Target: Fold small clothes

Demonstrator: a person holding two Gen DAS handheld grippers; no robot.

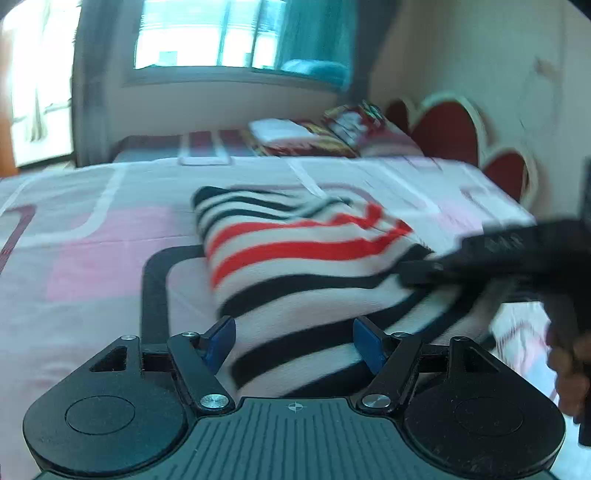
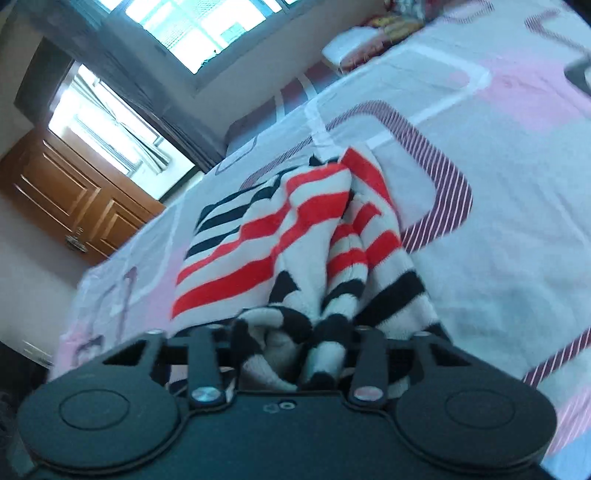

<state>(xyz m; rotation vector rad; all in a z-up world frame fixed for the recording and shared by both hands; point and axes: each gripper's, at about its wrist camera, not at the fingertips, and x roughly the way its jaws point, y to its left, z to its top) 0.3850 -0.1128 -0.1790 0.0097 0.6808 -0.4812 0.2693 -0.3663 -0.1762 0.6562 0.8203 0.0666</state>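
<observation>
A small knit garment (image 1: 295, 258) with red, black and white stripes lies on the pink and white bed sheet (image 1: 92, 240). My left gripper (image 1: 295, 341) is open at its near edge, and the cloth lies between the blue pads (image 1: 221, 339) without being pinched. My right gripper (image 1: 417, 271), blurred and held by a hand (image 1: 569, 369), comes in from the right at the garment's right edge. In the right wrist view the garment (image 2: 258, 236) is bunched into folds and gathered between the fingers of the right gripper (image 2: 291, 347), which is shut on it. The cloth hides its pads.
Pillows and folded bedding (image 1: 332, 133) are piled at the head of the bed, by a red scalloped headboard (image 1: 443, 129). A window (image 1: 240, 33) is on the far wall. A wooden door (image 2: 74, 199) stands beyond the bed's side. Bare sheet (image 2: 517, 221) surrounds the garment.
</observation>
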